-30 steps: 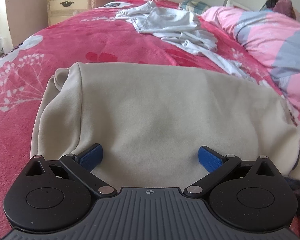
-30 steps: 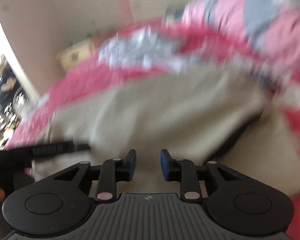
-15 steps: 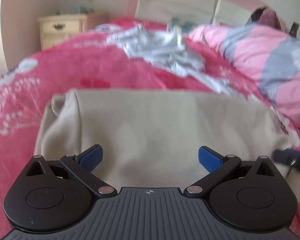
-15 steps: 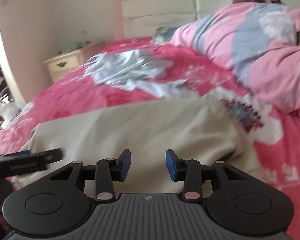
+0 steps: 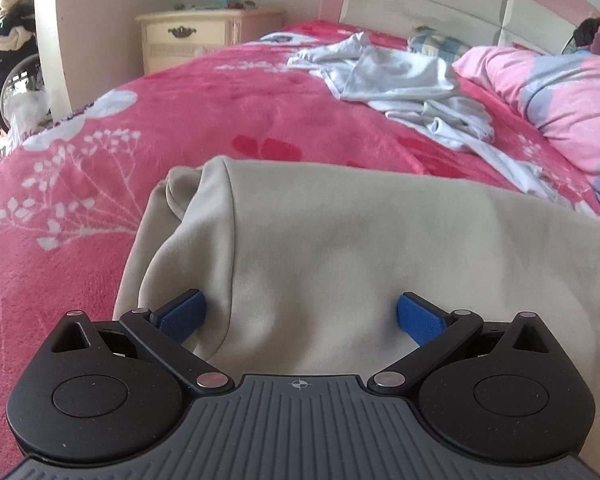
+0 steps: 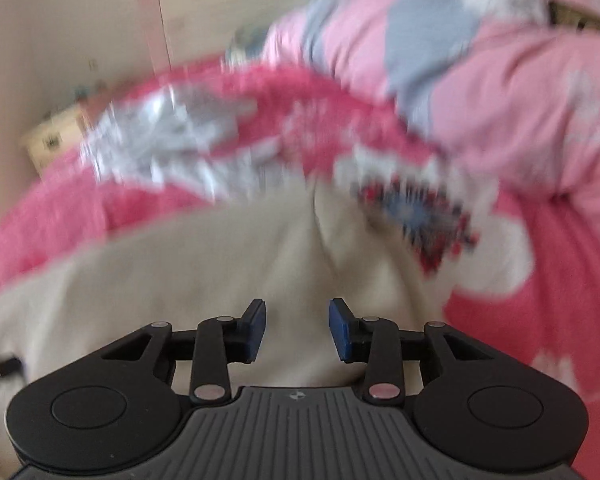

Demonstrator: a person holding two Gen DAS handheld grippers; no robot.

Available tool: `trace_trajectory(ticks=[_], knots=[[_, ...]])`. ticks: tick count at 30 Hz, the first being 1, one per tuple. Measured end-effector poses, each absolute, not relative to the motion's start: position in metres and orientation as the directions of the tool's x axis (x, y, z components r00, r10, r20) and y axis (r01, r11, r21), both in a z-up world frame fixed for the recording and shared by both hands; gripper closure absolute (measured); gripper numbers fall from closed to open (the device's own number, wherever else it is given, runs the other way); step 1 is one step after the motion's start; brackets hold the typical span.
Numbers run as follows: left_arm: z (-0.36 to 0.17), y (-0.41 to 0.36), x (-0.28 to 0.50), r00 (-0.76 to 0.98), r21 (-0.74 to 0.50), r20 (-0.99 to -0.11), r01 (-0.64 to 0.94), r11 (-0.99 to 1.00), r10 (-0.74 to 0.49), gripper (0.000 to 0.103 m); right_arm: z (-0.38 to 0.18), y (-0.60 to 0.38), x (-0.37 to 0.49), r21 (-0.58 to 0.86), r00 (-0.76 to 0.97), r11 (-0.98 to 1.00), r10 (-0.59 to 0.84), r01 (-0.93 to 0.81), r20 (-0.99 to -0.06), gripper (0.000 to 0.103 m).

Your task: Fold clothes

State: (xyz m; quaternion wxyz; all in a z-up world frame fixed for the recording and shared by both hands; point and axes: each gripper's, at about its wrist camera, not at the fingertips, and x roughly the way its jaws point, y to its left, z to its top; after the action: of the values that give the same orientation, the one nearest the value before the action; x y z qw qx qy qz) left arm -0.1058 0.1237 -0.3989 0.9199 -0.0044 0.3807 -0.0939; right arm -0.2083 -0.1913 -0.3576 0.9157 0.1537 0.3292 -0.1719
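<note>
A beige sweatshirt (image 5: 340,248) lies folded across the pink floral bedspread (image 5: 148,128). Its left side is doubled over, with a rolled edge near the far left corner. My left gripper (image 5: 300,316) hovers low over the garment's near edge, wide open, blue pads spread with only cloth below them. In the blurred right wrist view the same beige sweatshirt (image 6: 204,276) fills the lower frame, with a crease running up its middle. My right gripper (image 6: 297,330) stands open above it, fingers partly apart, holding nothing.
A crumpled pale blue garment (image 5: 404,84) lies further up the bed. A pink and grey duvet (image 5: 560,96) is heaped at the right. A cream nightstand (image 5: 204,38) stands by the wall, beside the white headboard (image 5: 428,12).
The right gripper has swung right and is in motion, its view blurred, and its fingers stand a little wider. The left gripper has shifted left and lower; the sweatshirt lies as before.
</note>
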Motion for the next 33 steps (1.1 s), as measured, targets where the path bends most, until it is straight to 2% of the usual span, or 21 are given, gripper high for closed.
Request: trace_trajectory(ticks=[3, 7, 9, 11, 13, 15, 20, 22, 24, 27, 33], knots=[[-0.400, 0.124, -0.104, 0.709, -0.059, -0.688, 0.156, 0.986, -0.153, 0.000, -0.348, -0.206, -0.188, 0.177, 0.755, 0.895, -0.222, 0.408, -0.617, 0.065], [-0.402, 0.125, -0.101, 0.731, -0.031, -0.672, 0.138, 0.990, -0.123, 0.000, -0.367, -0.227, -0.139, 0.194, 0.759, 0.902, -0.191, 0.386, -0.622, 0.065], [-0.404, 0.122, -0.100, 0.744, 0.004, -0.661, 0.137, 0.991, -0.100, 0.000, -0.396, -0.235, -0.116, 0.156, 0.712, 0.904, -0.198, 0.399, -0.674, 0.072], [-0.408, 0.115, -0.102, 0.761, 0.066, -0.645, 0.145, 0.987, -0.069, 0.000, -0.413, -0.240, -0.114, 0.178, 0.714, 0.895, -0.193, 0.410, -0.673, 0.075], [-0.409, 0.115, -0.101, 0.762, 0.069, -0.644, 0.142, 0.988, -0.065, 0.000, -0.401, -0.239, -0.120, 0.185, 0.709, 0.883, -0.204, 0.430, -0.674, 0.079], [-0.410, 0.115, -0.099, 0.763, 0.067, -0.643, 0.138, 0.988, -0.062, 0.000, -0.380, -0.235, -0.127, 0.218, 0.747, 0.885, -0.192, 0.412, -0.636, 0.079], [-0.412, 0.113, -0.098, 0.770, 0.082, -0.637, 0.128, 0.988, -0.047, 0.000, -0.402, -0.218, -0.101, 0.127, 0.708, 0.925, -0.181, 0.359, -0.682, 0.080], [-0.412, 0.113, -0.099, 0.769, 0.079, -0.638, 0.127, 0.989, -0.048, 0.000, -0.409, -0.210, -0.095, 0.087, 0.699, 0.934, -0.194, 0.345, -0.688, 0.083], [-0.411, 0.115, -0.098, 0.764, 0.066, -0.643, 0.127, 0.990, -0.055, 0.000, -0.400, -0.195, -0.098, 0.047, 0.712, 0.940, -0.222, 0.337, -0.666, 0.078], [-0.409, 0.117, -0.097, 0.757, 0.049, -0.650, 0.123, 0.991, -0.062, 0.000, -0.362, -0.162, -0.113, 0.123, 0.811, 0.974, -0.087, 0.192, -0.579, 0.078], [-0.401, 0.126, -0.099, 0.762, -0.004, -0.643, 0.102, 0.995, -0.080, 0.000, -0.413, -0.108, -0.099, 0.158, 0.708, 0.987, 0.097, 0.022, -0.699, 0.075]])
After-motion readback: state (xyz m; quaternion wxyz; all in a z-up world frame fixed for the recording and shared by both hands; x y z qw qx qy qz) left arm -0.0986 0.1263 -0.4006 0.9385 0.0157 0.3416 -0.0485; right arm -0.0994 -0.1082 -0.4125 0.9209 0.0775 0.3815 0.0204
